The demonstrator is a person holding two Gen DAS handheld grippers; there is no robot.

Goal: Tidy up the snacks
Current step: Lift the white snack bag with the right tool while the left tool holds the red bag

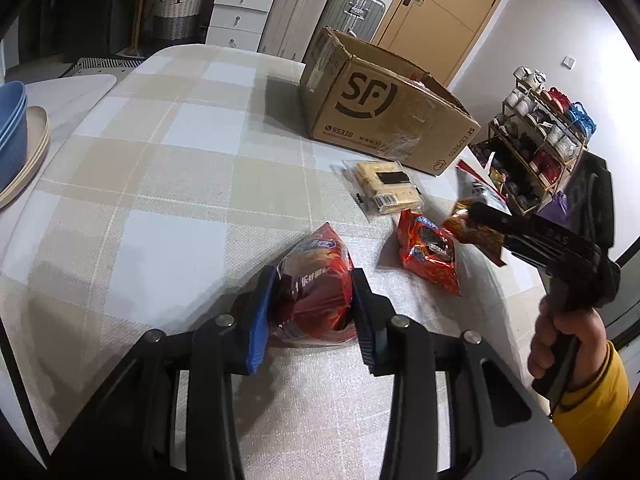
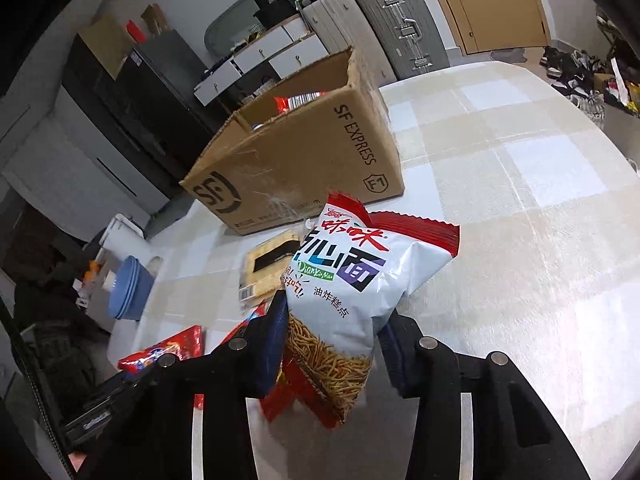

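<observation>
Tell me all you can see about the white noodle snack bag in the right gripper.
The white noodle snack bag is glossy plastic with red crimped ends, Chinese lettering and a picture of fried noodles. It looks puffy and sealed. The right gripper pinches its lower part, holding it tilted above the table, in front of the cardboard box.

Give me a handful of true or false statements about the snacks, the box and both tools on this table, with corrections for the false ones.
1. The left tool is closed on a red snack bag. True.
2. The right tool is empty. False: it grips a white noodle snack bag.
3. The cardboard box is sealed shut. False: its top is open and packets show inside.
4. A clear pack of pale wafers lies on the table in front of the box. True.
5. A red cookie bag lies loose on the table, in neither tool. True.
</observation>
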